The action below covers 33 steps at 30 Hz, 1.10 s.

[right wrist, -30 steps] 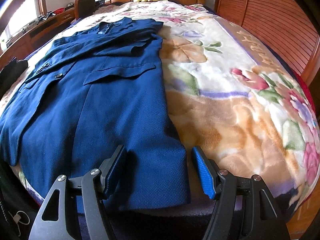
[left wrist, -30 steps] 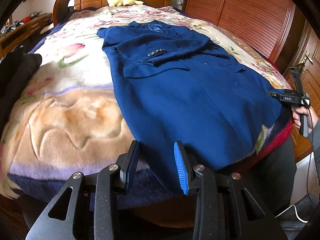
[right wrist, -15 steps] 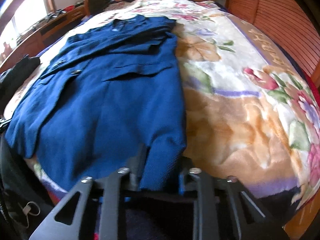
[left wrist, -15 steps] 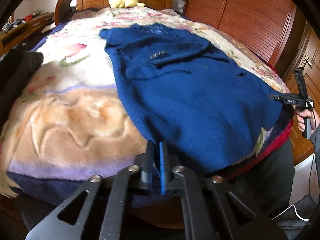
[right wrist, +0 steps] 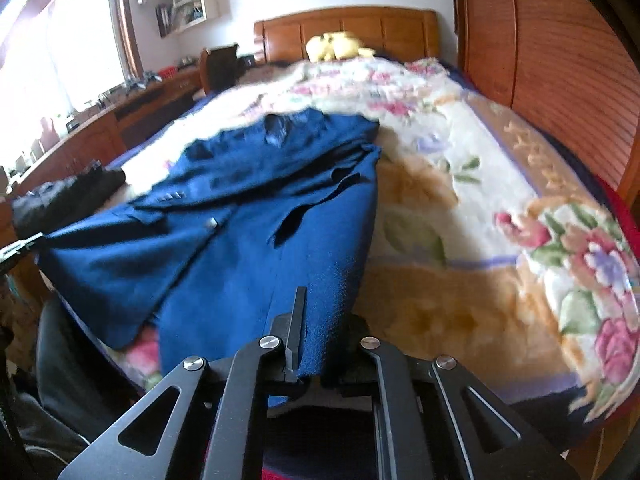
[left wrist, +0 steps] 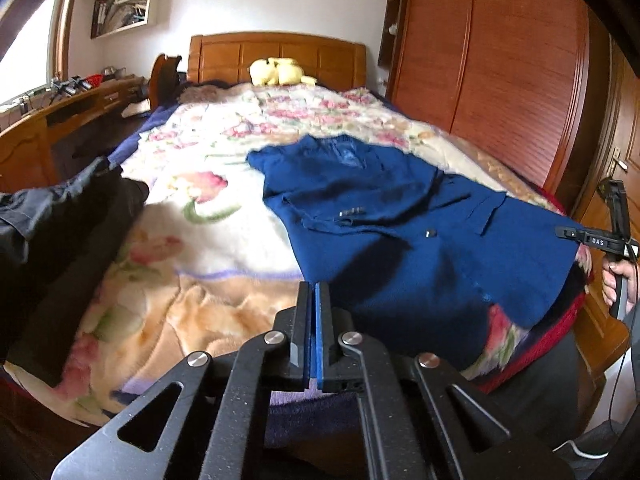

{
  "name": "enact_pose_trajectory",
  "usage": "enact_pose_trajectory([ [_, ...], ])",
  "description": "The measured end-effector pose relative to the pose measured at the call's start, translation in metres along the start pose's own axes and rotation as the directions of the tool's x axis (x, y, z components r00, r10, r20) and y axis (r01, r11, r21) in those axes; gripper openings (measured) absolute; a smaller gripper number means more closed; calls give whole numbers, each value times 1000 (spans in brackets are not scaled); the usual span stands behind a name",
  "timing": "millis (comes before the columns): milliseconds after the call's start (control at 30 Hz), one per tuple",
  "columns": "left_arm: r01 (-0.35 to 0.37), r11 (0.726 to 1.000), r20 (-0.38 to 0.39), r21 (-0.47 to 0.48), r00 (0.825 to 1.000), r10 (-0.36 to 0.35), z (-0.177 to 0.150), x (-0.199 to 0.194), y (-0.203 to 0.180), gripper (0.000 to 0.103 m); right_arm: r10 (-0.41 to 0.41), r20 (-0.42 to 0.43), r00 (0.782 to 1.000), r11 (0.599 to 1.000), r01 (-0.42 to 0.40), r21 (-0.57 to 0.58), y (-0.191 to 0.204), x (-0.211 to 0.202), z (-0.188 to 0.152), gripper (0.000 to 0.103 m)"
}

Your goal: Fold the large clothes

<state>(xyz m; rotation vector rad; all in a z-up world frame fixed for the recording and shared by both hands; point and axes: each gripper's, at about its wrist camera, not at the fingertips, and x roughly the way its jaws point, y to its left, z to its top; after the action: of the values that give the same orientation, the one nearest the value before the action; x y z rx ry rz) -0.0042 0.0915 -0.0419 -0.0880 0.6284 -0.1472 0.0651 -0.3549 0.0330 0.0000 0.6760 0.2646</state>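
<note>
1. We see daylight from a window (right wrist: pixel 60 52) up and to the left of the right gripper (right wrist: pixel 310 320); it is blown out to white glare.
2. The blue jacket (right wrist: pixel 248 248) is smeared by motion blur ahead of that gripper, as is the floral blanket (right wrist: pixel 500 208) beyond it.
3. In the left wrist view the jacket casts a soft shadow just ahead of the left gripper (left wrist: pixel 314 312).
4. Both fisheye views bend straight lines and go black in the corners.
</note>
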Motion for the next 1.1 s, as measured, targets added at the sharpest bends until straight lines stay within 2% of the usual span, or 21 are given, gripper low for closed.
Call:
enact_pose_trajectory([
  [233, -1, 1000, 120, 21, 993, -2, 36, -40, -6, 1, 54, 126, 991, 997, -47, -60, 26, -55, 14, 9],
  [333, -10, 999, 190, 45, 982, 1, 57, -62, -11, 0, 80, 180, 980, 994, -64, -90, 38, -82, 20, 8],
  [400, -15, 998, 255, 62, 967, -1, 72, -83, -15, 0, 83, 211, 974, 992, -61, -108, 44, -100, 21, 8],
  [500, -27, 994, 296, 102, 955, -4, 92, -102, -20, 0, 90, 236, 968, 989, -60, -132, 50, -117, 24, 8],
  [600, -37, 990, 240, 138, 971, 3, 96, -86, -19, 0, 59, 244, 968, 988, -22, -151, 55, -120, 25, 8],
  [700, -37, 988, 123, 151, 992, 18, 80, -53, -14, 0, 34, 209, 977, 991, -6, -136, 49, -103, 24, 8],
  [767, -18, 990, 29, 143, 999, 14, 59, -26, -6, 2, 19, 190, 982, 991, 7, -137, 52, -95, 23, 8],
  [900, -15, 994, -111, 106, 993, 27, 18, 17, 12, 21, 15, 163, 986, 990, 9, -144, 55, -87, 18, 8],
  [1000, -16, 996, -191, 85, 981, 32, -10, 38, 21, 26, 2, 151, 988, 988, 21, -151, 59, -87, 18, 8],
  [1100, -26, 997, -235, 75, 971, 43, -29, 48, 25, 29, -3, 138, 990, 988, 24, -153, 62, -80, 25, 8],
])
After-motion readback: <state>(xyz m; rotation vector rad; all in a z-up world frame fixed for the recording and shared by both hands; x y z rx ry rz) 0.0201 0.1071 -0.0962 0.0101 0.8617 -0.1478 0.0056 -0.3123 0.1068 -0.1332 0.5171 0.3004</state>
